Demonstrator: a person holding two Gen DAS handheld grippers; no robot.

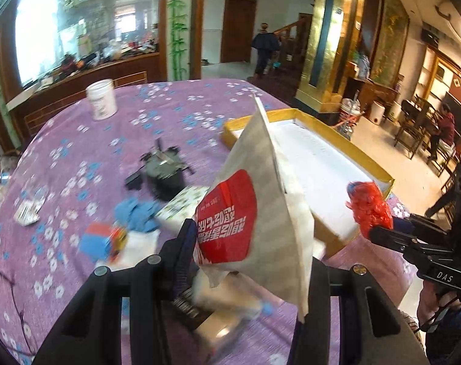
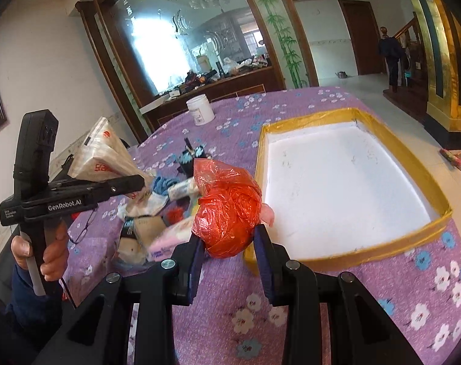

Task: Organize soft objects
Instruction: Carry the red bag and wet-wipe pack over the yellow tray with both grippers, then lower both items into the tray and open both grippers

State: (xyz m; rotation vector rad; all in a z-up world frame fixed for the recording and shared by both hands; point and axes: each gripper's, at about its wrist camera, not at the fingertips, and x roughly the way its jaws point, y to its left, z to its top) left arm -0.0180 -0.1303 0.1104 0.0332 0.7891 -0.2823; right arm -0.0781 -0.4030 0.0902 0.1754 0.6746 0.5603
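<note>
My left gripper [image 1: 248,243] is shut on a tissue pack [image 1: 254,200], grey-white striped with a red label, and holds it tilted above the purple flowered table [image 1: 78,140]. In the right wrist view the same pack [image 2: 102,155] sticks up from the left gripper [image 2: 136,182] at the left. My right gripper [image 2: 229,237] is shut on a crumpled red plastic bag ball [image 2: 227,210], just left of the near corner of the gold-rimmed tray [image 2: 413,237]. The left wrist view shows that bag [image 1: 369,203] over the tray's near rim [image 1: 367,164], in the right gripper [image 1: 379,231].
On the table lie a white jar [image 1: 100,99], a dark grey pouch [image 1: 163,168], a blue cloth [image 1: 136,213], a colourful cube [image 1: 101,240] and a patterned pack [image 1: 181,205]. A heap of packets [image 2: 151,228] and glasses [image 2: 83,228] sit left of the bag. People are in the room behind.
</note>
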